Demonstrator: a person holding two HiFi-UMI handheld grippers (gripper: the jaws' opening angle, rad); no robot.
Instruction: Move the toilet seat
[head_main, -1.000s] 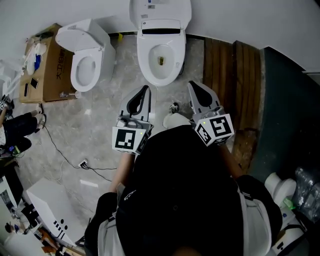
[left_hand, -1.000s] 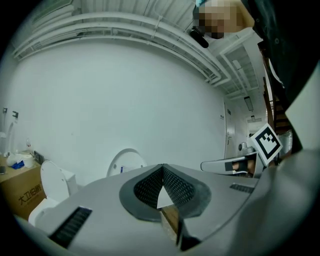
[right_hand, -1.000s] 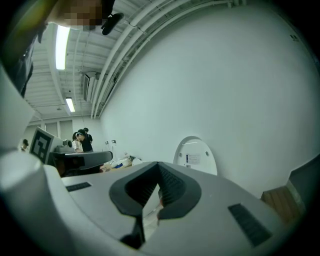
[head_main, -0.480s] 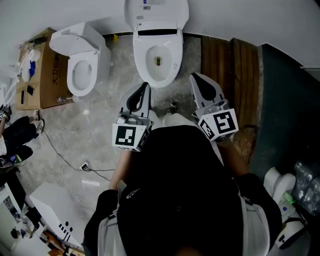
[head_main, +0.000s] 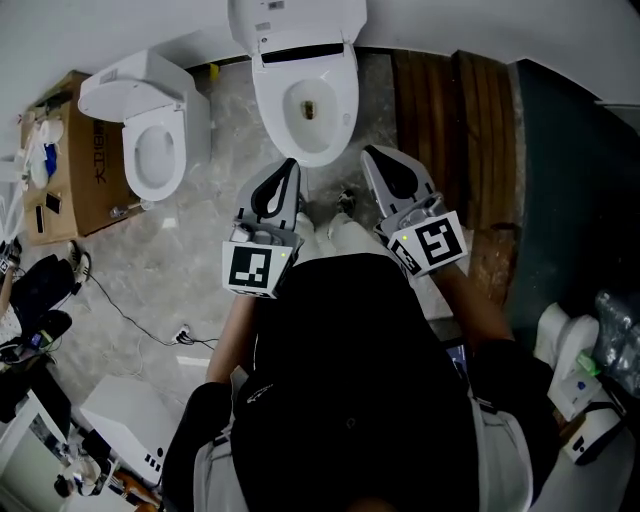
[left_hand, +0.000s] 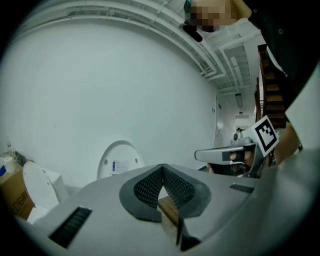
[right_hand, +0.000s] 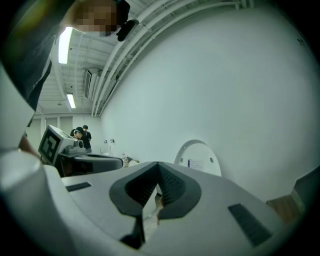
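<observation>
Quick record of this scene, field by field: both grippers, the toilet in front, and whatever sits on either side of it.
left gripper: jaws shut, nothing held, pointing at the front toilet
right gripper: jaws shut, nothing held, near the bowl's right front
front toilet: lid raised against the wall, no gripper on it
second toilet: to its left, lid also up
cardboard box: left of the second toilet
wooden planks: on the floor to the right

Closer to toilet (head_main: 272, 105): left tool (head_main: 289, 165), right tool (head_main: 368, 153).
</observation>
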